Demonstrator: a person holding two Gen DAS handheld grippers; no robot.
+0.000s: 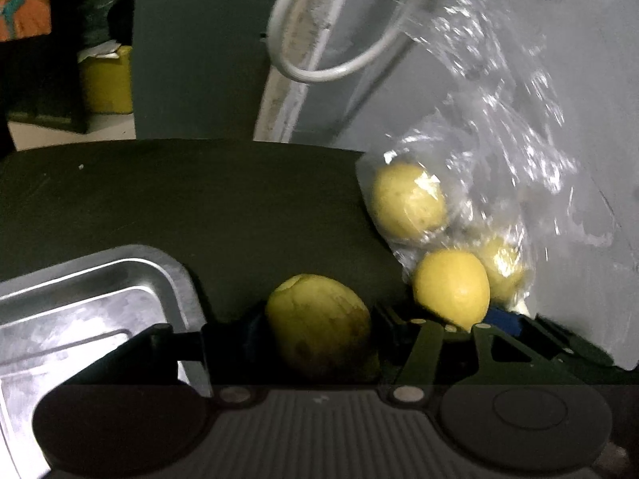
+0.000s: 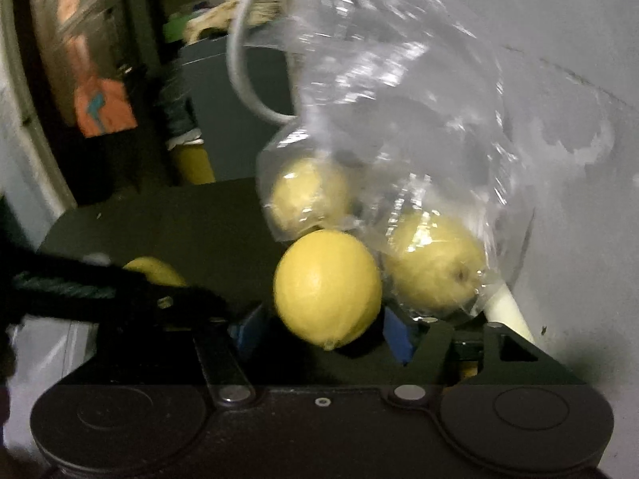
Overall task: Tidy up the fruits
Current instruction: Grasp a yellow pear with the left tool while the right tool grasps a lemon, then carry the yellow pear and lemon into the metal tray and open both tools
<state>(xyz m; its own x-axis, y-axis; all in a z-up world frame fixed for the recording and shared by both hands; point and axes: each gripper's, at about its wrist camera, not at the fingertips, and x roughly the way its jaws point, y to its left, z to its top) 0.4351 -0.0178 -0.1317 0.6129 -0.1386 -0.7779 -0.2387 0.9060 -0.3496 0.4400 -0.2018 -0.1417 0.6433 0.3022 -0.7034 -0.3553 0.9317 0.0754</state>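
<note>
- Far left in the left wrist view, a metal tray (image 1: 120, 279) sits on the dark table (image 1: 179, 199), its rounded corner next to the left finger of the left gripper (image 1: 319, 331)
- The left gripper is closed around a greenish-yellow lemon (image 1: 319, 327), which sits between its two dark fingers just right of the tray
- To the right of that fruit, a brighter yellow lemon (image 1: 451, 287) is held by the right gripper (image 2: 327, 327), whose blue pads (image 2: 395, 335) press on either side of it in the right wrist view
- Both held lemons are above the dark table, near each other; the left one shows only as a yellow sliver (image 2: 155, 271) behind the dark finger in the right wrist view
- Just behind and right of the bright lemon, a clear plastic bag (image 1: 519, 139) stands crumpled against the pale wall (image 1: 599, 80), with two more lemons inside: one higher and to the left (image 2: 307, 195), one lower and to the right (image 2: 435, 263)
- A white cable (image 1: 319, 72) loops above the table behind the bag
</note>
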